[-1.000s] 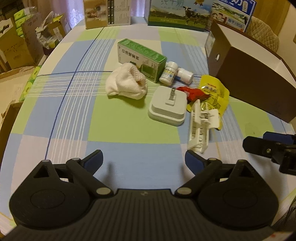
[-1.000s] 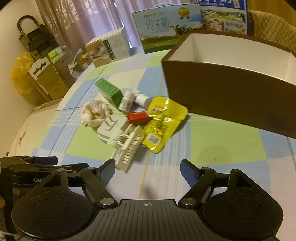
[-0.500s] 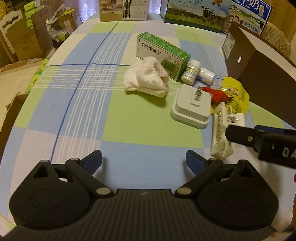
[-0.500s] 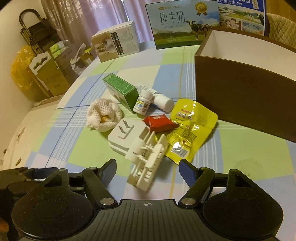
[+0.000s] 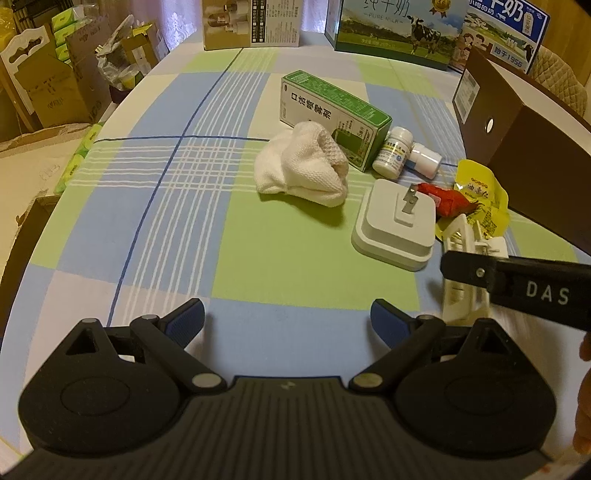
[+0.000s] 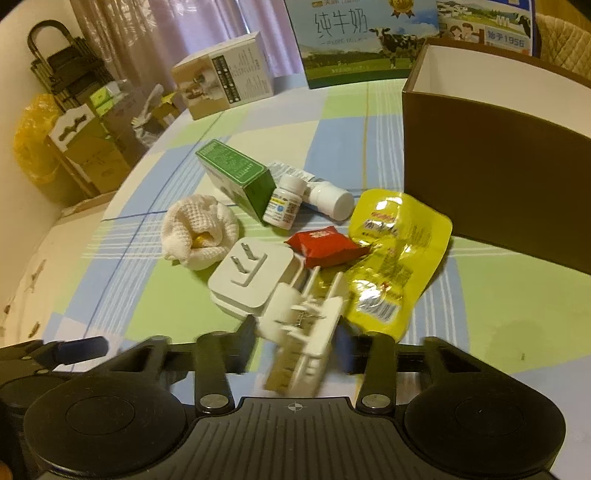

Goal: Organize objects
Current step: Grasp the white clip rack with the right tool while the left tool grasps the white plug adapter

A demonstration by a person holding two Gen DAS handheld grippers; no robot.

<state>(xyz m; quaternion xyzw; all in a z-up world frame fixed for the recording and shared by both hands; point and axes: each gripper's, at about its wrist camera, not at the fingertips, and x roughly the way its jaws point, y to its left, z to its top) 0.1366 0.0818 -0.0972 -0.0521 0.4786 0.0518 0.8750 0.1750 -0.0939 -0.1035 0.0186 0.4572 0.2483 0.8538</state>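
Note:
A white plastic clip (image 6: 306,325) lies at the near end of a pile on the checked tablecloth (image 5: 258,258). My right gripper (image 6: 297,345) has its fingers pressed in on the clip's two sides, blurred by motion. Behind it sit a white power adapter (image 6: 251,280), a red packet (image 6: 325,247), a yellow pouch (image 6: 395,258), a pill bottle (image 6: 284,203), a green medicine box (image 6: 236,177) and a white cloth (image 6: 199,229). My left gripper (image 5: 288,317) hovers open and empty over bare cloth, left of the clip (image 5: 461,236).
An open brown box (image 6: 498,192) stands right of the pile, its wall close to the yellow pouch. Milk cartons (image 5: 395,33) and a beige box (image 5: 251,22) line the far edge. Cardboard boxes (image 5: 48,88) crowd the floor beyond the table's left edge.
My right gripper moved forward over the white clip and its fingers drew in around it. The left gripper advanced slightly towards the pile and stayed open.

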